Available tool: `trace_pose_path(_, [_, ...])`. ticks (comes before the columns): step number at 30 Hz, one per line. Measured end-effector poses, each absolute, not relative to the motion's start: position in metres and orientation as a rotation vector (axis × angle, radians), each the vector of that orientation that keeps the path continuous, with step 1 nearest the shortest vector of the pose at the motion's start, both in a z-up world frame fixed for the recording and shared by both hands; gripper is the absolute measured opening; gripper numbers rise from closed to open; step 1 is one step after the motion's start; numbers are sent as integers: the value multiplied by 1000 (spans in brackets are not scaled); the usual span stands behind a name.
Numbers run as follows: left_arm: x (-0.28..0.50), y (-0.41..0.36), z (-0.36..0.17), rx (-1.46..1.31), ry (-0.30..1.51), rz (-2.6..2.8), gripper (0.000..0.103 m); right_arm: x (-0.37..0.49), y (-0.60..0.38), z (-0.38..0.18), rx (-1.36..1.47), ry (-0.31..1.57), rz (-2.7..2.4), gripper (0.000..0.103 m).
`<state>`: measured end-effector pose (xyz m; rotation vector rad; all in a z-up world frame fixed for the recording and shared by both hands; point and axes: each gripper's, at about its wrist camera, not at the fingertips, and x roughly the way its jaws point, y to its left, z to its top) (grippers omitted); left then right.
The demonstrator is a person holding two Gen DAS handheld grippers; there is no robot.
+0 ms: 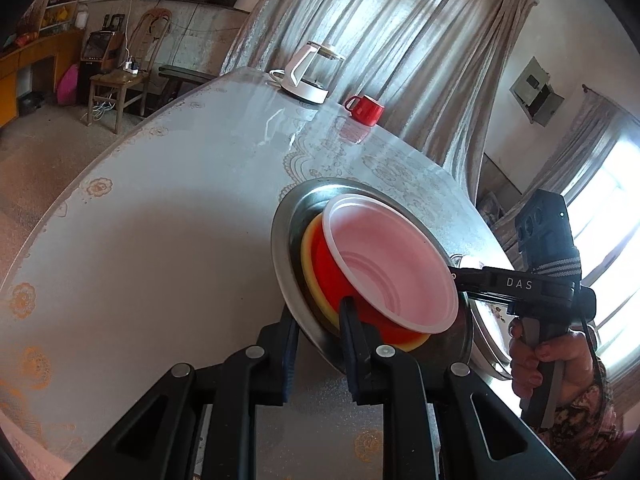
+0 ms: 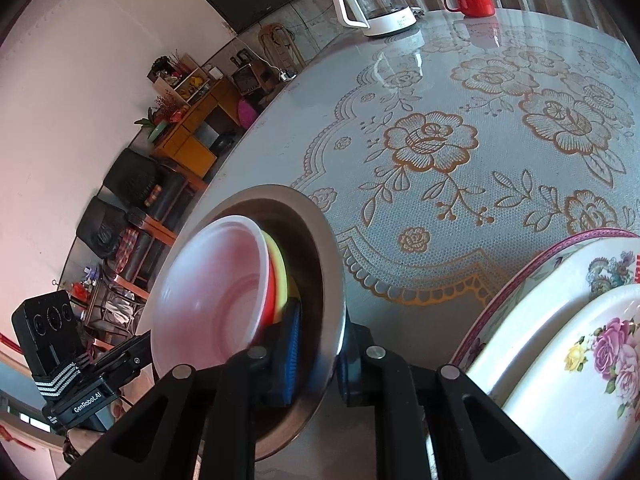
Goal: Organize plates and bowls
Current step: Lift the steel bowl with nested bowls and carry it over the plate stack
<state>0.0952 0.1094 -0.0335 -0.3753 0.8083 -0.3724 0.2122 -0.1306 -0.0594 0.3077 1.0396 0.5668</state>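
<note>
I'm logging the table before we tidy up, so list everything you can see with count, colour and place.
metal bowl: one, silver, near table edge, gripped on both sides
plastic bowls: three nested, white, red, yellow, inside the metal bowl
floral plates: two stacked, white, right of the bowl
mug: one, red, far side
kettle: one, white and glass, far side
table: one, lace cloth
left gripper: shut on the rim
right gripper: shut on the rim
hand: one, holding the right gripper
</note>
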Motion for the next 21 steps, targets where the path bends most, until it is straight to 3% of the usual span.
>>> trace_pose_path(21, [91,82,17,-320,701,-437,20,187,-161,-23,367,915,539,14])
